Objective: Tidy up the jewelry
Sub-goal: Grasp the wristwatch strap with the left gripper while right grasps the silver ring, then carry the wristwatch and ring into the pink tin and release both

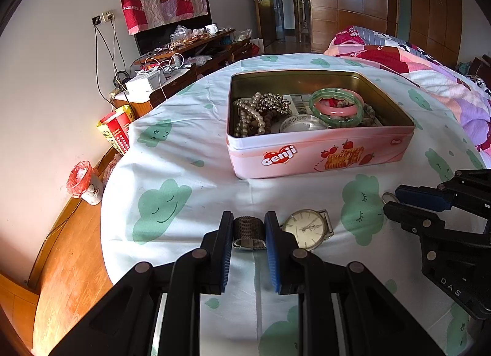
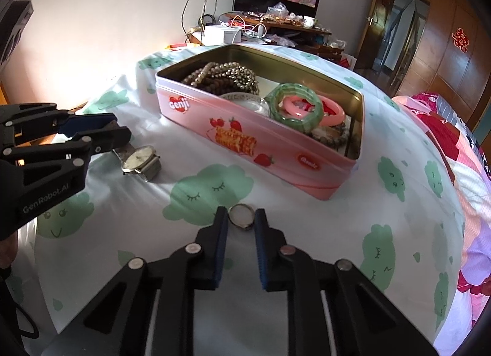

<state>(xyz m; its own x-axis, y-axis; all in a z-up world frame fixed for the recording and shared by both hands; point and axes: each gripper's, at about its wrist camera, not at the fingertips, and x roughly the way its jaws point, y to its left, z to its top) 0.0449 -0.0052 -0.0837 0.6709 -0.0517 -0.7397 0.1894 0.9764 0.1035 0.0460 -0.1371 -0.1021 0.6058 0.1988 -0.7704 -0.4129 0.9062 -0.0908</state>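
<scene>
A pink Genji tin (image 1: 319, 153) (image 2: 276, 153) sits open on the cloud-print sheet, holding pearl and bead strands (image 1: 257, 113), a green bangle (image 1: 337, 107) (image 2: 296, 107) and a pink bangle (image 2: 330, 113). A silver watch (image 1: 307, 228) (image 2: 139, 159) lies in front of the tin. My left gripper (image 1: 249, 227) (image 2: 115, 131) straddles the watch's mesh strap (image 1: 249, 230), jaws close on both sides. A small silver ring (image 2: 241, 217) (image 1: 389, 197) lies on the sheet between the fingertips of my right gripper (image 2: 241, 217) (image 1: 387, 202), jaws narrowly apart around it.
The sheet covers a round table (image 1: 172, 153). A patterned quilt (image 1: 429, 79) lies at the right. A cluttered wooden sideboard (image 1: 184, 58) stands at the back wall, a red snack box (image 1: 116, 131) and a small bin (image 1: 81, 181) at the left on the wooden floor.
</scene>
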